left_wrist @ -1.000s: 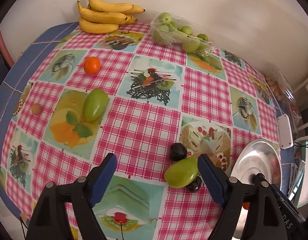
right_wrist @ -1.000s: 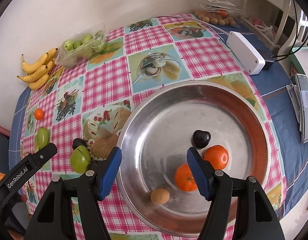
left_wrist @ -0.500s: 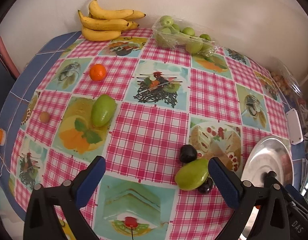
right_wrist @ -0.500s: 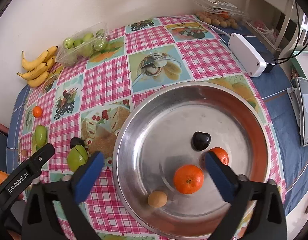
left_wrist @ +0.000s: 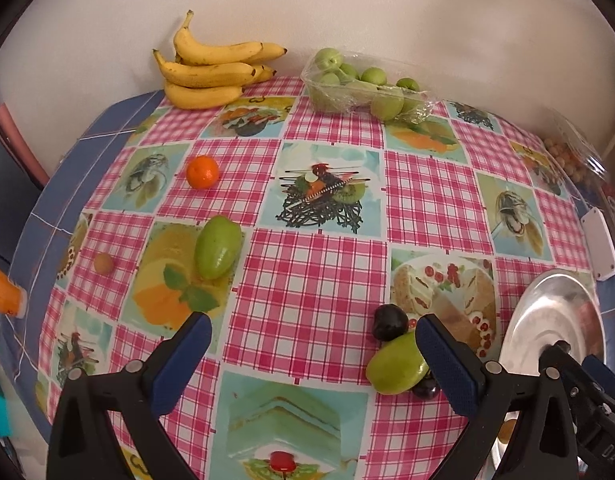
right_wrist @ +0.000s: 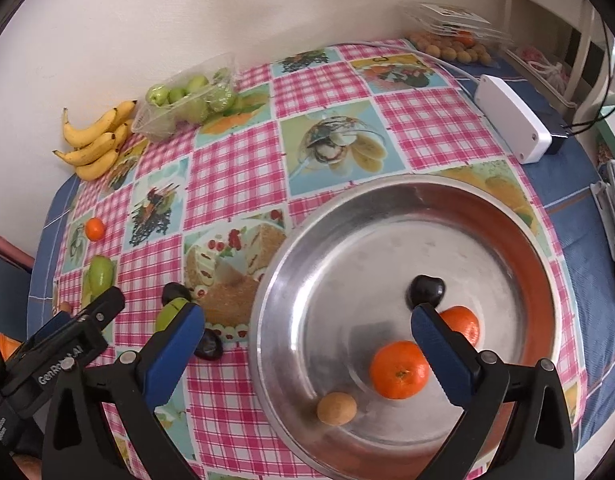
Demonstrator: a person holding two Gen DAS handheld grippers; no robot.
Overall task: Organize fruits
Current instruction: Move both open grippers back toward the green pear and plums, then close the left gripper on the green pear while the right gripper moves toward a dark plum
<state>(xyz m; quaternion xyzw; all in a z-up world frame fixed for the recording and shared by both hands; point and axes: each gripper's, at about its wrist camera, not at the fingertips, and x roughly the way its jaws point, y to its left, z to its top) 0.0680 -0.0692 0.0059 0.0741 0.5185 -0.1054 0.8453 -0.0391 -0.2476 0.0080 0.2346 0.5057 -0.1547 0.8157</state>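
Gathering next: loose fruit on the tablecloth (left_wrist: 307, 280) belongs in the steel bowl (right_wrist: 387, 216).
Left gripper (left_wrist: 313, 360): jaws spread wide, empty; the green mango (left_wrist: 395, 364) lies by its right pad, two dark plums (left_wrist: 389, 322) touching it.
Approach: centre over the mango, straddle its narrow width, avoid nudging the plums.
Right gripper (right_wrist: 307, 344): spread, empty, above the bowl.
Bowl contents: two tangerines (right_wrist: 399, 370), one plum, one small brown fruit (right_wrist: 336, 408).
Change: both jaws wider than a second ago; the near tangerine now lies free.

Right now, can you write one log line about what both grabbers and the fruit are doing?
left gripper: open, empty | right gripper: open, empty, over metal tray | in tray: two oranges, dark plum, small brown fruit
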